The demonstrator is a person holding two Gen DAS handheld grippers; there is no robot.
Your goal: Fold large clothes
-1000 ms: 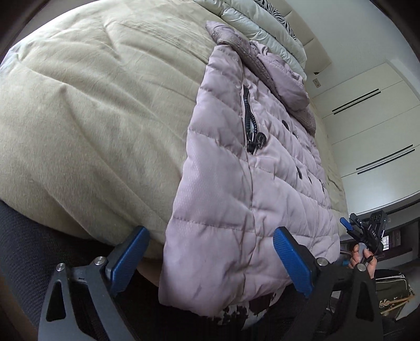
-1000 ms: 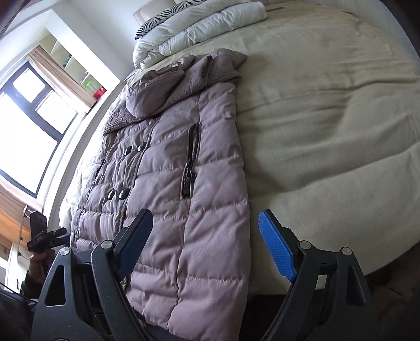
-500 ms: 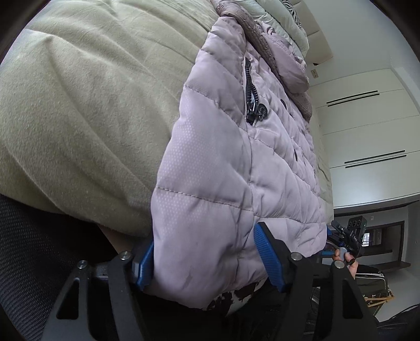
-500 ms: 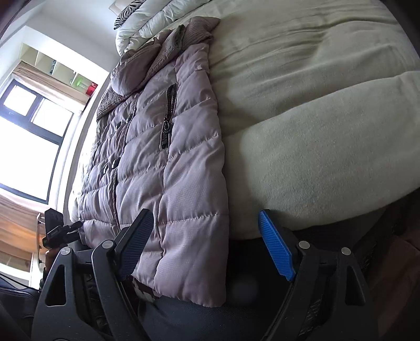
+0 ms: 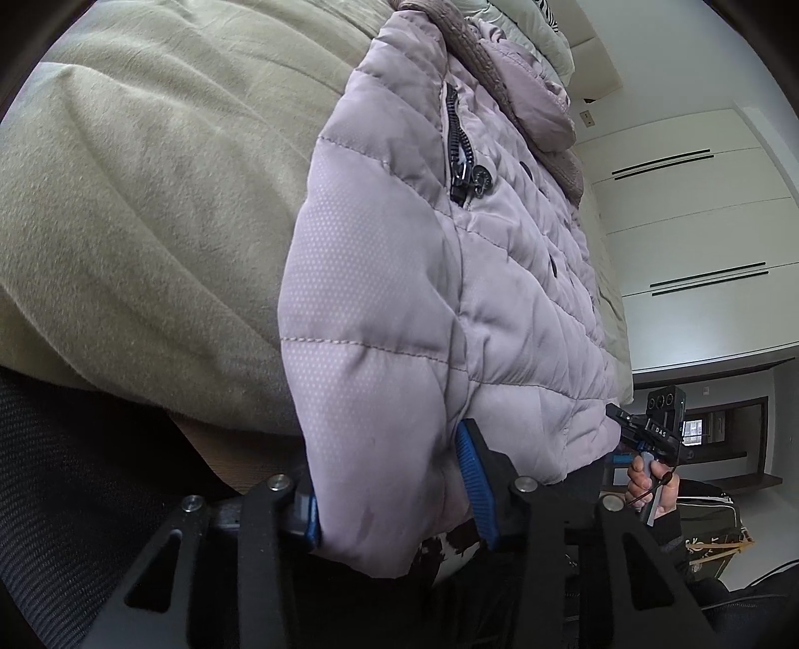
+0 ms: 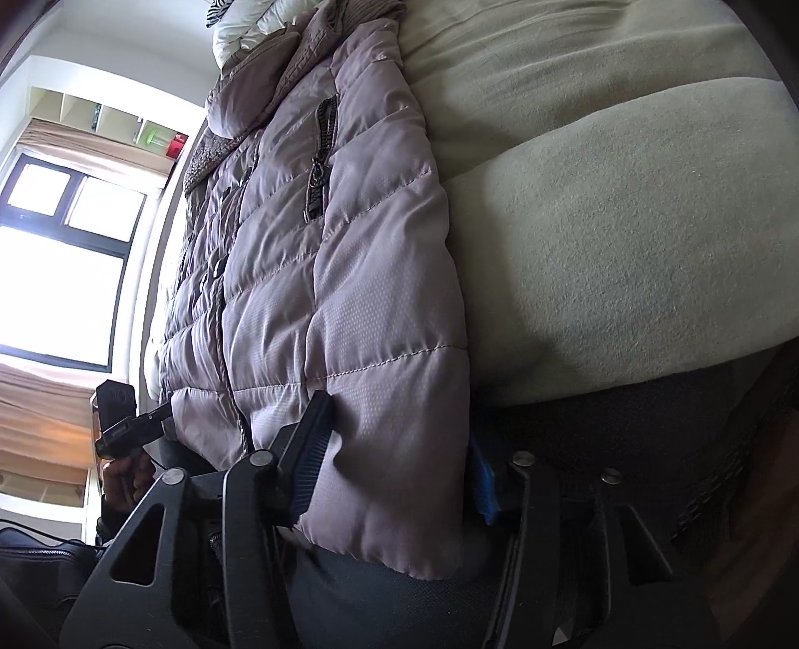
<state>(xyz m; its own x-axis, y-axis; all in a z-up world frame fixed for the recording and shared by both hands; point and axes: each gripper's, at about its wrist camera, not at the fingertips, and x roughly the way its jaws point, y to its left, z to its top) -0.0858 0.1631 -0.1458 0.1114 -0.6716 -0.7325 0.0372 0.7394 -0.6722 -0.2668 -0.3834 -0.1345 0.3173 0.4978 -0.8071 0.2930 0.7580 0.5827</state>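
A: Where's the puffer jacket [image 5: 429, 279]?

B: Flat on the bed [image 5: 150, 199], lengthwise, front up. Hood [image 5: 529, 105] at the far end, hem hanging over the near edge. Lilac quilted, dark pocket zip [image 5: 459, 150] w/ a round pull, dark buttons [image 5: 554, 269] down the front. Bed has a beige blanket over it; folded duvet [image 6: 249, 25] at the far end by the hood.

A: Left claw [image 5: 394, 489]?

B: Closed down on the hem at the near left corner. Blue pads [image 5: 474, 484] press in from both sides, fabric bunched between. Jaws aren't fully together, the padding fills the gap.

A: Right claw [image 6: 394, 469]?

B: Same on the near right corner of the hem. Left finger [image 6: 309, 449] digs into the quilting, dents it. Right blue pad [image 6: 484, 484] mostly hidden behind the jacket edge, only a sliver shows. Hem corner droops below the fingers.

A: Each visible from the other cam?

B: Yes. Left cam shows the right claw [image 5: 649, 429] w/ the hand [image 5: 654, 489] on its grip, far right at the hem. Right cam shows the left claw [image 6: 130, 424] at the left edge, hand [image 6: 125, 479] under it in shadow.

A: Surroundings?

B: White wardrobe doors [image 5: 699, 239] on the right wall, window [image 6: 65, 259] w/ tan curtains on the left side.
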